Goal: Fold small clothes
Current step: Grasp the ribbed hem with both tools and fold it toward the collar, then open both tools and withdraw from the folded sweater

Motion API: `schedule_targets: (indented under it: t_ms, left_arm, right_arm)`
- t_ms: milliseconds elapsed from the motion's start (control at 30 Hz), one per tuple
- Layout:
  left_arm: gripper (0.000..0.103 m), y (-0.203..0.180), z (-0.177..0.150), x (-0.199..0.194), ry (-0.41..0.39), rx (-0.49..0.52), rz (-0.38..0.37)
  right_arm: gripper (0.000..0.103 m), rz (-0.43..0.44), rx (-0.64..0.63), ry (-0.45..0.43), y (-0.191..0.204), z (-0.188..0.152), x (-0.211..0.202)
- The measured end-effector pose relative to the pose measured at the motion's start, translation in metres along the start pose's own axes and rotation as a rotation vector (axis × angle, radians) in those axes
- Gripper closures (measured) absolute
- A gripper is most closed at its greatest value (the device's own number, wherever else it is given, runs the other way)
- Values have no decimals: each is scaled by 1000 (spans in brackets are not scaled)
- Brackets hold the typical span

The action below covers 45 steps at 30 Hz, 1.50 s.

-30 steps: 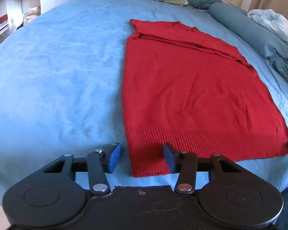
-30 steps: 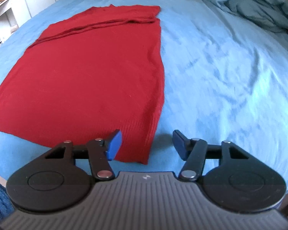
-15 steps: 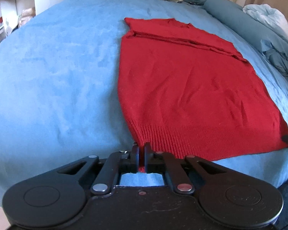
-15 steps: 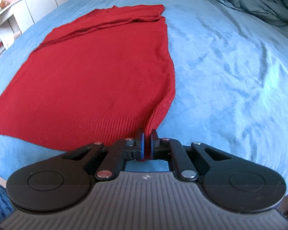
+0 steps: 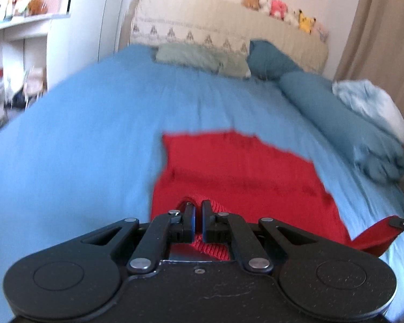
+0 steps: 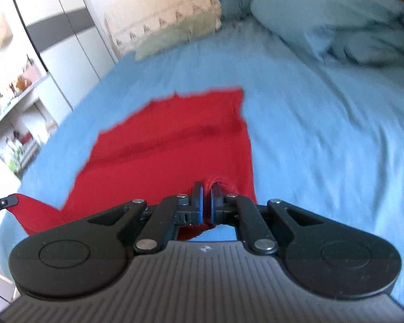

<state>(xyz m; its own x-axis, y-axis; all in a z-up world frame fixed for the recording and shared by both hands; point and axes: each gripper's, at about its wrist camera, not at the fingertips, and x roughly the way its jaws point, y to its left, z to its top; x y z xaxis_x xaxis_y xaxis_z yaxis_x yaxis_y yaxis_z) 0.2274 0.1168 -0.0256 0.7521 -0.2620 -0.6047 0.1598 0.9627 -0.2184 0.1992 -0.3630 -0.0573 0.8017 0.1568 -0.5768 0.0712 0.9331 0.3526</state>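
Observation:
A red knit sweater (image 5: 237, 167) lies on the blue bed; it also shows in the right wrist view (image 6: 175, 145). My left gripper (image 5: 198, 210) is shut on the left corner of its ribbed hem, lifted off the bed. My right gripper (image 6: 207, 193) is shut on the right hem corner, also lifted. The hem hangs between the two grippers and the near half of the sweater is carried over its far half. The right gripper's tip (image 5: 402, 223) shows at the left view's right edge, the left gripper's tip (image 6: 0, 203) at the right view's left edge.
The blue bedcover (image 5: 80, 140) spreads wide to the left and beyond the sweater. Pillows (image 5: 202, 58) and a headboard with plush toys (image 5: 282, 10) lie at the far end. A rolled blue duvet (image 5: 344, 123) runs along the right side. White shelves (image 5: 18, 53) stand on the left.
Both grippers shut on the hem corners, then lifted them and moved forward over the sweater toward the headboard. The sweater now looks shorter, its near part raised.

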Motion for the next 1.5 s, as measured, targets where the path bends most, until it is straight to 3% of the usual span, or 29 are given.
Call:
schedule_targets:
  t_ms: [133, 300, 433, 533, 633, 667, 700, 733, 767, 800, 900, 933, 1000, 1100, 1233, 1433, 1500]
  left_arm:
    - [99, -15, 70, 64, -41, 17, 56]
    - [99, -11, 126, 199, -27, -38, 155]
    - [99, 7, 124, 304, 55, -114, 183]
    - [99, 18, 117, 344, 94, -159, 207]
    - [94, 22, 122, 351, 110, -163, 207]
    - [78, 23, 126, 346, 101, -176, 203]
    - [47, 22, 132, 343, 94, -184, 206]
    - [35, 22, 136, 335, 82, -183, 211]
    - [25, 19, 137, 323, 66, -162, 221]
    - [25, 14, 142, 316, 63, -129, 227]
    - [25, -8, 132, 291, 97, 15, 228]
    - [25, -14, 123, 282, 108, 57, 216]
    - [17, -27, 98, 271, 150, 128, 177]
    - [16, -34, 62, 277, 245, 153, 137]
    - [16, -31, 34, 293, 317, 170, 160]
    - [15, -29, 49, 294, 345, 181, 167]
    - [15, -35, 56, 282, 327, 203, 192]
  right_arm:
    - [83, 12, 24, -49, 0, 80, 61]
    - [83, -41, 58, -43, -10, 155, 190]
    - [83, -116, 69, -18, -29, 163, 298]
    - [83, -146, 97, 6, -42, 156, 341]
    - [79, -123, 137, 25, -52, 159, 354]
    - [77, -114, 133, 28, -53, 161, 353]
    - [64, -114, 125, 32, -53, 164, 351]
    - [37, -122, 113, 30, -53, 164, 344]
    - [25, -130, 90, 14, -50, 166, 335]
    - [13, -136, 57, -10, -44, 167, 323]
    - [10, -102, -47, 1, -20, 158, 296]
    - [5, -92, -81, 15, -10, 151, 289]
    - [0, -75, -126, 68, 6, 133, 284]
    - [0, -74, -154, 148, 17, 105, 291]
    - [2, -158, -141, 233, 6, 76, 305]
    - [2, -257, -81, 244, -30, 79, 290]
    - [2, -229, -67, 216, -37, 85, 268]
